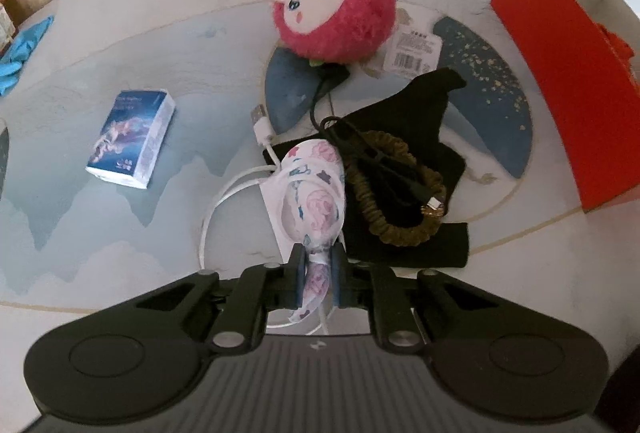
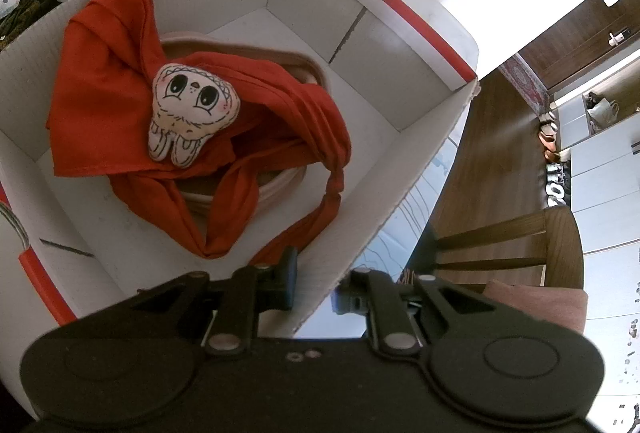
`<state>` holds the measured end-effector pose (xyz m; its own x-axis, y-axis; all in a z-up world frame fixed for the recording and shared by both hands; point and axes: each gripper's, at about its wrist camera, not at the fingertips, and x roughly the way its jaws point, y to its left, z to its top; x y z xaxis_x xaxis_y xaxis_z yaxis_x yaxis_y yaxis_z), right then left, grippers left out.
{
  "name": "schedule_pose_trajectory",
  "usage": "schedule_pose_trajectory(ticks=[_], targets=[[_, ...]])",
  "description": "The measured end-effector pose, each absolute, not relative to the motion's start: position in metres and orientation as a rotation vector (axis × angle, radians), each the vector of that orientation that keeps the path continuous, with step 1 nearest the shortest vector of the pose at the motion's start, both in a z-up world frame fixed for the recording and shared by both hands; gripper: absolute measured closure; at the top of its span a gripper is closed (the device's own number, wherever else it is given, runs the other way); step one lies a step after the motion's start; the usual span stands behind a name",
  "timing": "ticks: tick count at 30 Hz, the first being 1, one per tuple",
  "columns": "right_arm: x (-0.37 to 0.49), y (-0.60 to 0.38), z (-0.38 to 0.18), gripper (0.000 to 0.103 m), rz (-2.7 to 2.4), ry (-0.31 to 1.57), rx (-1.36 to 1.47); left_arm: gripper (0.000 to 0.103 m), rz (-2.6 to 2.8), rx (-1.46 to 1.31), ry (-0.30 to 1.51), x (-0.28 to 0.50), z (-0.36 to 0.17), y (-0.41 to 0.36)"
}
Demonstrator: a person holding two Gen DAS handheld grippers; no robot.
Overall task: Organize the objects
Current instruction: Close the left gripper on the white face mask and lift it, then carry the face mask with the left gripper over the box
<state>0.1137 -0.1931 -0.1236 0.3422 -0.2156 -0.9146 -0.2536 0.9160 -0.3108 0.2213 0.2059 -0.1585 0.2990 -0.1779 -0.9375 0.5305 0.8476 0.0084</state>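
— What has your left gripper (image 1: 318, 273) got?

— My jaws are pinching the near end of one printed face mask (image 1: 314, 189). Its long axis runs away from me, far end lying toward the pink plush toy (image 1: 334, 7); it sits on the table (image 1: 120, 233), just left of the black cloth (image 1: 420, 137).

— How many other things do you count there?

— One white cable (image 1: 260, 137) looped under the mask, one black cable (image 1: 352, 149), one olive scrunchie (image 1: 400, 193) on the cloth, one small blue box (image 1: 132, 139) well to the left, one red box (image 1: 572, 73) at the right.

— And your right gripper (image 2: 316, 291)?

— Pressed onto the near wall of that box (image 2: 360, 225), one finger inside, one outside. Inside: one red cloth (image 2: 108, 73), one small white doll (image 2: 192, 113) on it, head pointing far, legs pointing near, and one pinkish container (image 2: 280, 185) underneath.
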Motion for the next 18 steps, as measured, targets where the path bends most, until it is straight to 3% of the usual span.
schedule_pose_trajectory(ticks=[11,18], targets=[[0.114,-0.193,-0.124,0.089,0.025,1.232,-0.439,0.091,-0.545,0.287,1.091,0.219,-0.096,0.208],[0.114,-0.193,-0.123,0.089,0.028,1.230,-0.442,0.091,-0.663,0.314,1.009,0.208,-0.050,0.165]])
